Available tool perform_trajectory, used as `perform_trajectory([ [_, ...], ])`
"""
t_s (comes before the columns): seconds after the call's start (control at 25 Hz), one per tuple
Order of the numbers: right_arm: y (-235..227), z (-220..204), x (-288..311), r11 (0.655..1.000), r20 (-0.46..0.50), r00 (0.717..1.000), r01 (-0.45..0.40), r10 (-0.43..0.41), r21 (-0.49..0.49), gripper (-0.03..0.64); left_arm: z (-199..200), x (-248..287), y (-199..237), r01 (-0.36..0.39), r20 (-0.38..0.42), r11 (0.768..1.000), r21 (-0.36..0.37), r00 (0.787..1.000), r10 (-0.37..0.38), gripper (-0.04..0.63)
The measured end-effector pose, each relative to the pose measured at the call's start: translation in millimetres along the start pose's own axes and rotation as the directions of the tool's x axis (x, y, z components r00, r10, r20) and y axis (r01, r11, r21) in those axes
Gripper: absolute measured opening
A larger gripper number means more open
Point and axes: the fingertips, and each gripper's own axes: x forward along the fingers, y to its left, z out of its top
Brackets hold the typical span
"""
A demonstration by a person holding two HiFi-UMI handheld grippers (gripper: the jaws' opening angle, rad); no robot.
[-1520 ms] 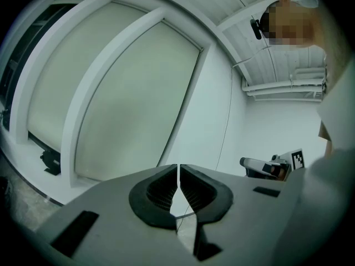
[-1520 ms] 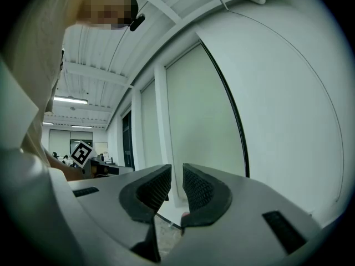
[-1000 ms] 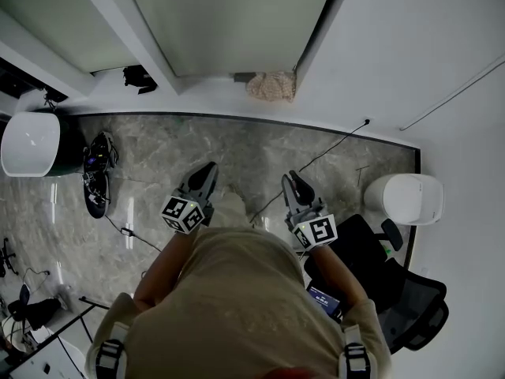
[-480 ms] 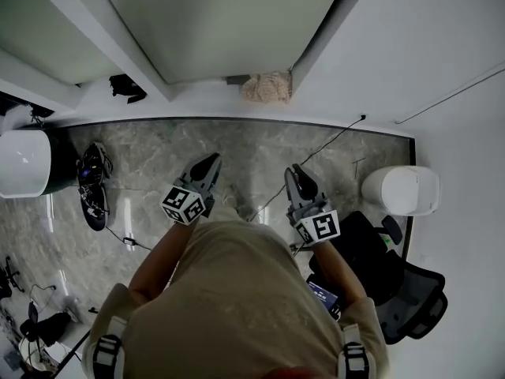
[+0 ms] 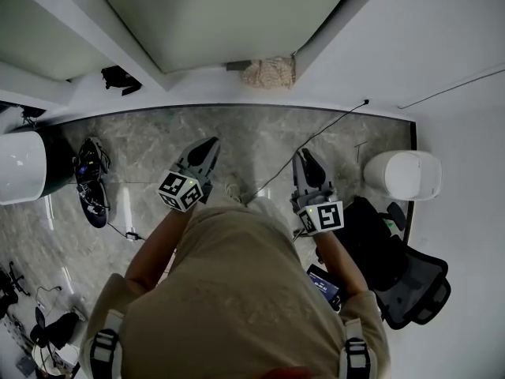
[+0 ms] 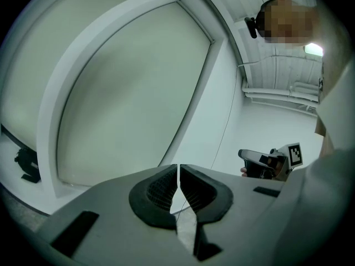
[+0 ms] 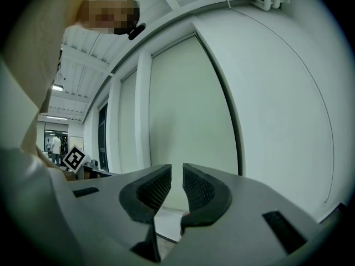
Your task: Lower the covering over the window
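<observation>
head view, covering: the pale covering (image 5: 229, 14) fills the window ahead, well apart from both grippers.
head view, risk: a floor cable (image 5: 335, 142) runs near the feet; a step forward could snag it.
left gripper view: left gripper (image 6: 178, 168) jaws together, empty; covering's lower edge partly hidden behind the gripper body; no pull cord made out.
right gripper view: right gripper (image 7: 177, 170) jaws a slit apart, empty; likely too narrow to take a cord cleanly.

Left grey tongs (image 5: 207, 145) at 10 o'clock, right grey tongs (image 5: 304, 155) at 2, over grey marbled floor (image 5: 252, 133); pale flat window covering (image 5: 229, 14) at 12, black office chair (image 5: 410, 287) at 4.
</observation>
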Motion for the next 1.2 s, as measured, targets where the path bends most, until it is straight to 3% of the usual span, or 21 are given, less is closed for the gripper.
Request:
perform_trajectory([
  [0.64, -24.4, 0.0, 11.7, 0.999, 0.021, 0.999, -0.039, 0.039, 0.026, 0.051, 11.2, 22.7, -5.2, -0.020, 0.026, 1.000, 0.017, 0.999, 0.020, 0.031],
  [1.2, -135.9, 31.9, 12.9, 0.989, 0.030, 0.990, -0.138, 0.137, 0.049, 0.051, 23.4, 121.4, -69.0, -0.089, 0.051, 0.996, 0.005, 0.995, 0.088, 0.031],
])
